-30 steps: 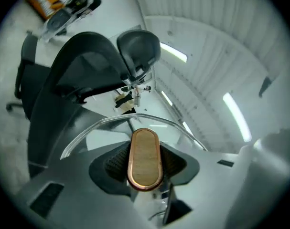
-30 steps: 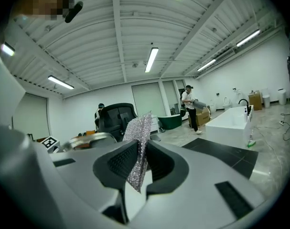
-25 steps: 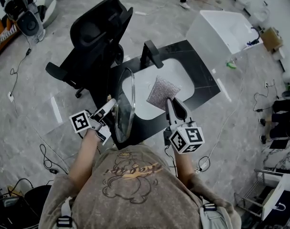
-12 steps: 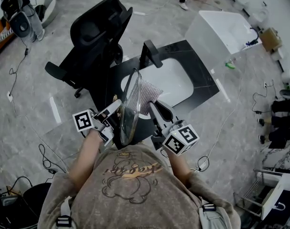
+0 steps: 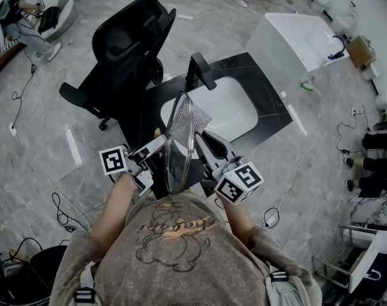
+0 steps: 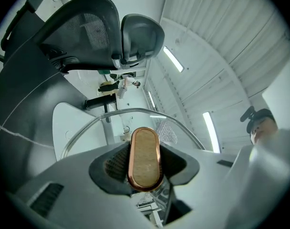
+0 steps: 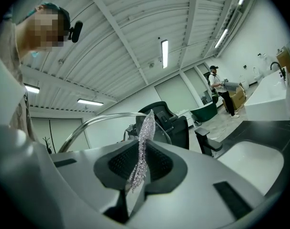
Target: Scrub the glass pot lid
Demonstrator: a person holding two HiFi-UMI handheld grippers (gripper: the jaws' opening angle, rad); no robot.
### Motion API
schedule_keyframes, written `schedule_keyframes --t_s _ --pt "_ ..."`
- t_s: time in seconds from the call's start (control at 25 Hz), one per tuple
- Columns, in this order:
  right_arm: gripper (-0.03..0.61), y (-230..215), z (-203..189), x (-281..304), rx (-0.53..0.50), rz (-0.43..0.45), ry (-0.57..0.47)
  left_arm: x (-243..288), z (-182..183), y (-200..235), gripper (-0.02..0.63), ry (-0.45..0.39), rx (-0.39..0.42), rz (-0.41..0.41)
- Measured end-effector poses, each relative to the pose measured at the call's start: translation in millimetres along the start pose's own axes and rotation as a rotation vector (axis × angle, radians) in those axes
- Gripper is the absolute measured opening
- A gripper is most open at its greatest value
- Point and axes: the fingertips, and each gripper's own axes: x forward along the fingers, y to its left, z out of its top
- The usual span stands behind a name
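A black office chair [image 5: 126,40] fills the upper left of the head view. Below it, left of centre, the left hand-held gripper [image 5: 156,148] is clamped on the oval, copper-rimmed handle [image 6: 145,157] of the glass pot lid [image 5: 179,144]. Its jaws press on the handle from both sides. The lid stands upright on its edge at the centre of the frame, over the near end of the white sink [image 5: 234,107]. Just right of the lid is a silver mesh scouring pad [image 5: 198,116], close against its right face, though contact cannot be made out. The right hand-held gripper [image 5: 202,143] is closed on the pad's lower edge. A black faucet [image 5: 201,72] stands behind the sink in the dark surface [image 5: 270,104]. A white tub [image 5: 295,40] sits at the upper right.
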Motion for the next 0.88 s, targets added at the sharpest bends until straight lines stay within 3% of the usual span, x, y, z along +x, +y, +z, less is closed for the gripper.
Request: schedule_keyframes --t_s 0.52,0.88 --pt "0.053 -5 -15 39 -0.032 0.054 0.028 19 -18 -30 0.178 0.119 0.046 -0.117" --pt "0.052 -19 -57 53 0.002 0.093 0.159 25 -4 -49 0.178 0.074 0.014 -0.202"
